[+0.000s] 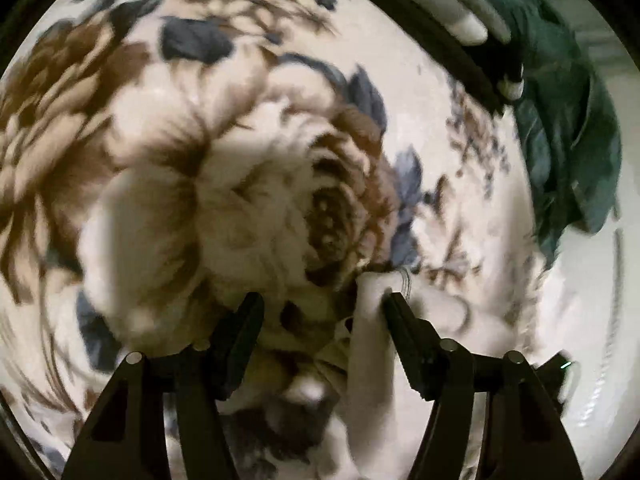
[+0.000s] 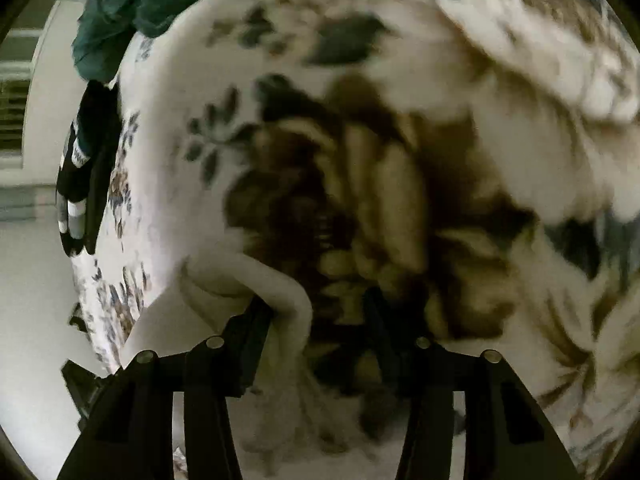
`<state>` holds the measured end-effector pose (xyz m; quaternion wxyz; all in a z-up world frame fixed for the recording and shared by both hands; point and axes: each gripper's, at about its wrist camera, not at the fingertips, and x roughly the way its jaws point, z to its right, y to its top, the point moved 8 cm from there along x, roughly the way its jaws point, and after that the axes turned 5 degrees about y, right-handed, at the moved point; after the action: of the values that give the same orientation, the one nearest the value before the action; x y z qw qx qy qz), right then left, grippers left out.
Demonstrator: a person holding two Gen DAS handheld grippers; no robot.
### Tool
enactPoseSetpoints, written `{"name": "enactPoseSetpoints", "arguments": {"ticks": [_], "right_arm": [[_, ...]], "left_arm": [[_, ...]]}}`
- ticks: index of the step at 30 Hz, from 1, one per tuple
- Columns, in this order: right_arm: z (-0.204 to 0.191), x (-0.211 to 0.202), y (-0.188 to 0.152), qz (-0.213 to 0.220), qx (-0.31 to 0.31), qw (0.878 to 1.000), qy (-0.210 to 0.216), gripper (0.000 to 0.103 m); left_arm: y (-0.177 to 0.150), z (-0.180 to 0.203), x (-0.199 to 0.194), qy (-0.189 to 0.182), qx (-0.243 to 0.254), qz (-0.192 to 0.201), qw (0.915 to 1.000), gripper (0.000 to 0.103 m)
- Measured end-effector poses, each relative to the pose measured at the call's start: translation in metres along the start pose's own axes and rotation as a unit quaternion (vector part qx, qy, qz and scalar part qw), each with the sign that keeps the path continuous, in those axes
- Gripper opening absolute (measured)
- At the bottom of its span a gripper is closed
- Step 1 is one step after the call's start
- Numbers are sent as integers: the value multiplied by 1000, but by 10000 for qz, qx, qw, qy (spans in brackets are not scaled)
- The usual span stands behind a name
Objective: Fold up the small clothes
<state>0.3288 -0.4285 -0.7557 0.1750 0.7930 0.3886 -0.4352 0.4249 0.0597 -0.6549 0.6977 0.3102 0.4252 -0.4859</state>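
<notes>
A small cream garment [image 1: 368, 320] lies bunched on a floral blanket [image 1: 180, 140]. My left gripper [image 1: 320, 304] is open just above it, and a fold of the cloth touches the right finger [image 1: 400, 316]. In the right wrist view the same cream garment [image 2: 256, 280] lies under my right gripper [image 2: 316, 308], which is open, with cloth draped against the left finger [image 2: 256, 320]. Both views are motion-blurred. Whether cloth lies between the jaws is unclear.
A dark green garment [image 1: 560, 120] lies at the blanket's far edge, also in the right wrist view [image 2: 120, 12]. A black-and-white striped item [image 1: 452, 4] lies beside it, seen too in the right wrist view [image 2: 76, 184]. White surface [image 1: 592, 320] lies beyond the blanket edge.
</notes>
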Motion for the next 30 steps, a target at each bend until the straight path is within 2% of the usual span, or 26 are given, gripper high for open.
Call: {"name": "enactPoseSetpoints", "arguments": {"ticks": [3,5,7,10,11,12,13,17,20,22,23,24,25,26,27,30], "right_arm": [[-11,-19,-4,128,-123,9998,-54,48],[-24,-44,-3,433,-131,9985,317,50],[-39,-51,2,572,-205,9963,613,50],[-51,-31,2,205,-110,9957,901,51],[-53,-28,2,196,-98,9954,927,43],[-57,-25,2,230,-127,9953,928,29],[-60,-21,-1,258,-115,9956,890,7],[-38,-31,10,632,471,9941,741,6],[-23,-26,9,439,593,9954,609,6],[-30,-23,6,246,522,9957,729,9],[-33,-23,6,218,519,9955,758,26],[-34,-26,6,166,532,9954,778,45],[-35,-31,4,125,547,9941,929,64],[-35,-35,2,108,535,9927,1075,76],[-35,-37,-2,24,505,9909,1248,78],[-26,-9,-21,-750,410,9880,1284,80]], "left_arm": [[-3,-1,-20,-335,-283,108,9990,60],[-4,6,-25,-503,-301,100,9982,60],[-5,18,-22,-575,-180,39,9982,60],[-3,31,-9,-714,-146,33,9973,55],[-1,33,-5,-682,-99,112,9976,27],[-1,33,-2,-590,-62,120,9982,6],[1,31,1,-492,-70,161,9986,6],[4,13,1,-230,-154,280,9992,6],[6,0,-6,-241,-327,341,9986,6],[7,-7,-15,-524,-588,378,9962,9],[6,-11,-21,-791,-751,335,9935,24],[4,-13,-23,-935,-814,313,9918,59],[1,-14,-27,-1160,-885,310,9888,74],[-5,-16,-28,-1405,-951,314,9850,79],[-11,-16,-25,-1582,-998,227,9821,79],[-37,-8,-2,-1900,-936,-224,9771,79]]}}
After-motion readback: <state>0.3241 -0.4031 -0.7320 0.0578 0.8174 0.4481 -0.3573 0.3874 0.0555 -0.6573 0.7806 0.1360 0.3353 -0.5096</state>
